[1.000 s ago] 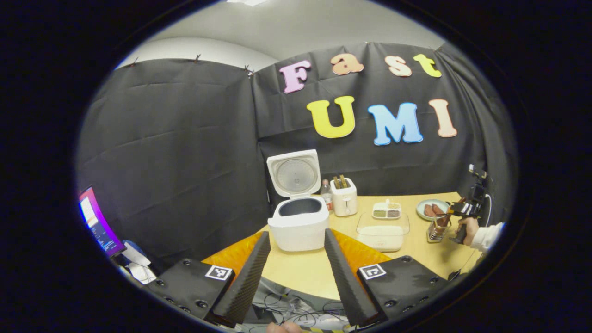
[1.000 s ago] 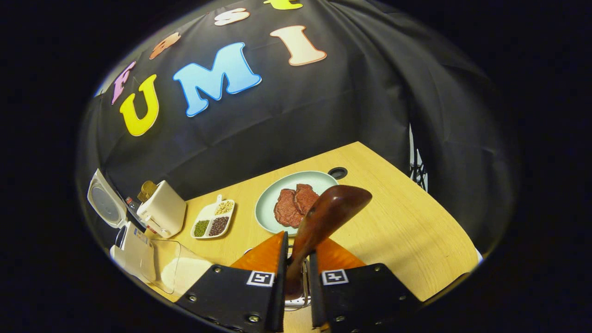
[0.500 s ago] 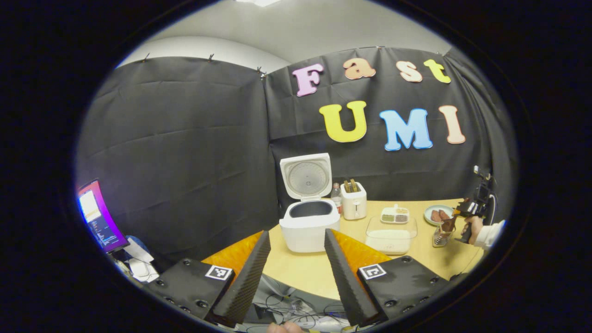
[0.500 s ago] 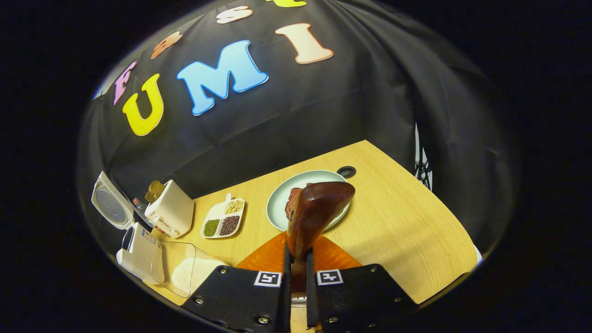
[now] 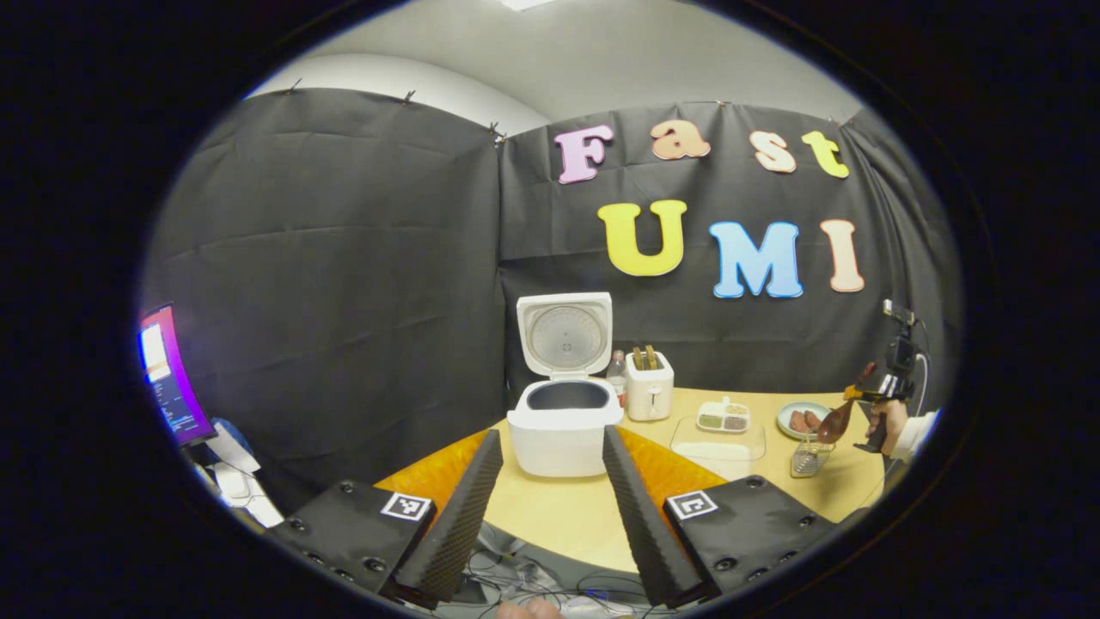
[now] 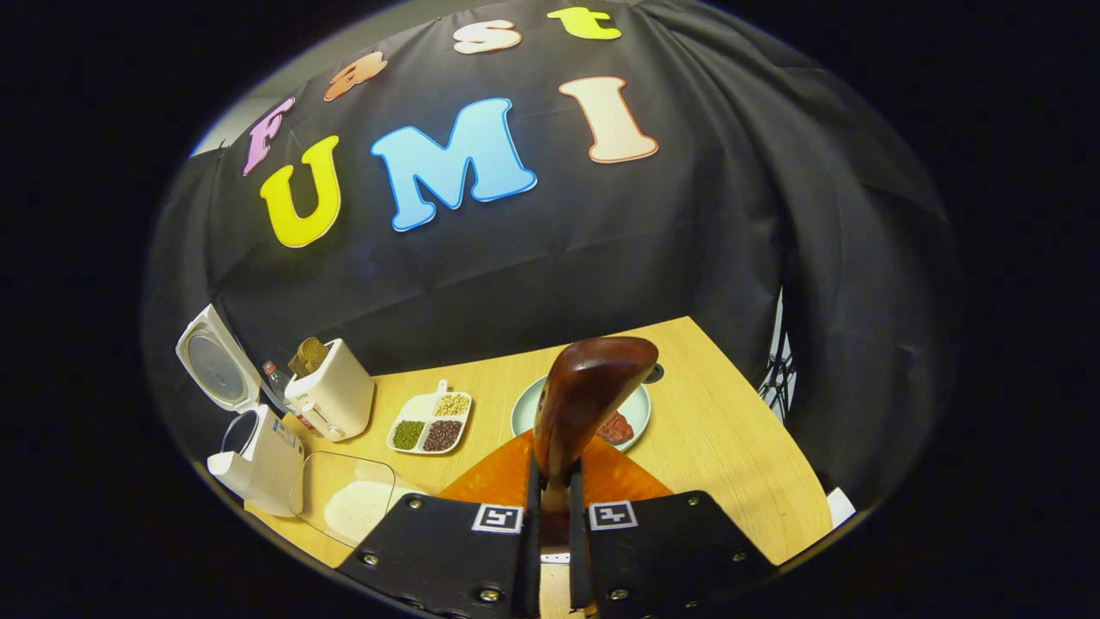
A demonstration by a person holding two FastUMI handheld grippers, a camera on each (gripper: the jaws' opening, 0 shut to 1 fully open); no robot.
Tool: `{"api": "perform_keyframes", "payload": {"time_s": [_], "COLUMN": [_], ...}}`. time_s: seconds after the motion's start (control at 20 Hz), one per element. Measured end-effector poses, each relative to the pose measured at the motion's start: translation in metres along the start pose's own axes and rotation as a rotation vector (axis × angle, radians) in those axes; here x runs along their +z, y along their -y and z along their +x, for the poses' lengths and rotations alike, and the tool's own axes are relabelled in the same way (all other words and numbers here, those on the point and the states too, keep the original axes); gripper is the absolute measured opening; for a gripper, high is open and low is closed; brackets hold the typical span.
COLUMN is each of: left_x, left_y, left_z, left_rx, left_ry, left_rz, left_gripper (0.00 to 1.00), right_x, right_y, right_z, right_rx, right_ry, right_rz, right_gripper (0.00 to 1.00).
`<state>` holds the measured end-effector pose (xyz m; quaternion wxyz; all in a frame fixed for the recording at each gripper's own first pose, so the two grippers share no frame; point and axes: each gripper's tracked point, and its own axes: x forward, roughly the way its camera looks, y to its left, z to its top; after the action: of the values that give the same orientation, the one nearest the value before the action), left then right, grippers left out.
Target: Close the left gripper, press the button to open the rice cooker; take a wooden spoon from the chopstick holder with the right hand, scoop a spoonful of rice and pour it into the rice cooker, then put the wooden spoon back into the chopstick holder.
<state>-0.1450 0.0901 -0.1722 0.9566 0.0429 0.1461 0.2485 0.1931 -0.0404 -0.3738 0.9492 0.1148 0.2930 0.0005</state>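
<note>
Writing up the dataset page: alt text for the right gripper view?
The right gripper clamps a wooden spoon, bowl up, above a table with a plate of meat, grain dish, toaster and open rice cooker.

Wooden spoon [image 6: 593, 391] dark, glossy, polished; counter [image 6: 730, 438] pale matt wood grain; rice cooker [image 5: 563, 417] smooth white plastic; chopstick holder [image 5: 806, 458] wire metal.

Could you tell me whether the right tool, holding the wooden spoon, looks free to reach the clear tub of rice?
Probably yes: the right tool grips the wooden spoon, the rice tub stands uncovered, and nothing stands between them.
</note>
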Motion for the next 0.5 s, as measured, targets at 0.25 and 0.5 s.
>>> {"api": "perform_keyframes", "payload": {"time_s": [0.25,0.5], "left_x": [0.009,0.009], "left_y": [-0.017,-0.033], "left_z": [0.02,0.039], "left_rx": [-0.008,-0.046], "left_ry": [0.034,0.049], "left_rz": [-0.053,-0.069], "left_gripper": [0.84,0.83], "right_x": [0.03,0.034], "right_y": [-0.044,-0.124], "right_z": [-0.024,-0.036], "right_rx": [0.07,0.153], "right_ry": [0.017,0.019], "right_rz": [-0.018,-0.066], "right_gripper": [0.13,0.13]}}
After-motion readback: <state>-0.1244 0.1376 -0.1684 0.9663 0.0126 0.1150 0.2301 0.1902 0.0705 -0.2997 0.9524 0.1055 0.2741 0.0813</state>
